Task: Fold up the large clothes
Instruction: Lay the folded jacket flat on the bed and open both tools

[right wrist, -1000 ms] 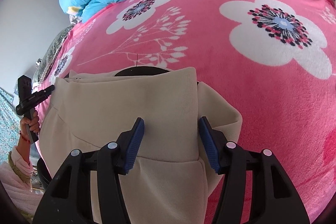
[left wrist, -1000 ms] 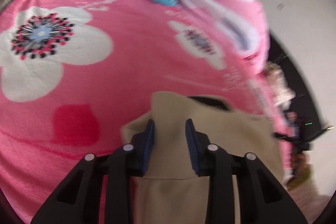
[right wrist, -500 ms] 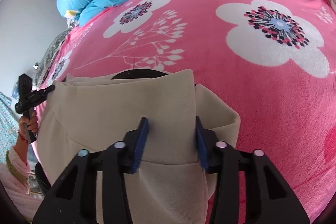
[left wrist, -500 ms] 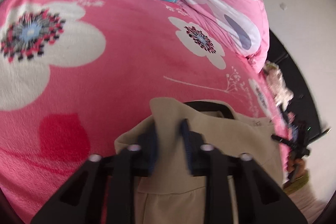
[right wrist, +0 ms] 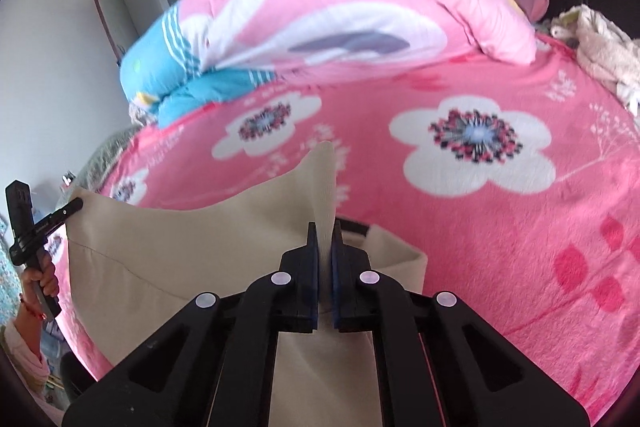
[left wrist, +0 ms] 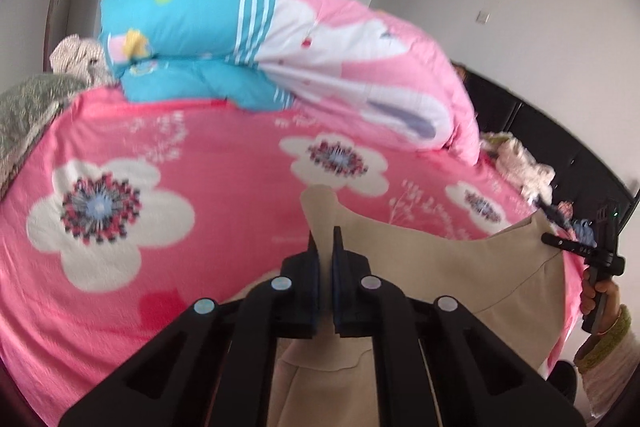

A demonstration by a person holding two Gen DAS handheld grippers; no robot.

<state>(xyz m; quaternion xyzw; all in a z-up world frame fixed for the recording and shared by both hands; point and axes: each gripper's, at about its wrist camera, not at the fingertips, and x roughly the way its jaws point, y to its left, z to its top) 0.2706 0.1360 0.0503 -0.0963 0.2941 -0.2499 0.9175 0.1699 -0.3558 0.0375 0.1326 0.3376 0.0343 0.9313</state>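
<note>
Basically just starting: left gripper point(left wrist: 325, 247) and right gripper point(right wrist: 325, 247) each pinch a corner of the beige garment point(right wrist: 192, 251), raised over the pink floral blanket point(right wrist: 520, 247), nothing folded yet.

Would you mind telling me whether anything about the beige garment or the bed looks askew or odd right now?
Nothing looks damaged or spilled. The beige garment hangs lifted above the pink flowered blanket, pinched at each end by the left gripper and right gripper, and sags between them. A rolled quilt lies at the far side.
</note>
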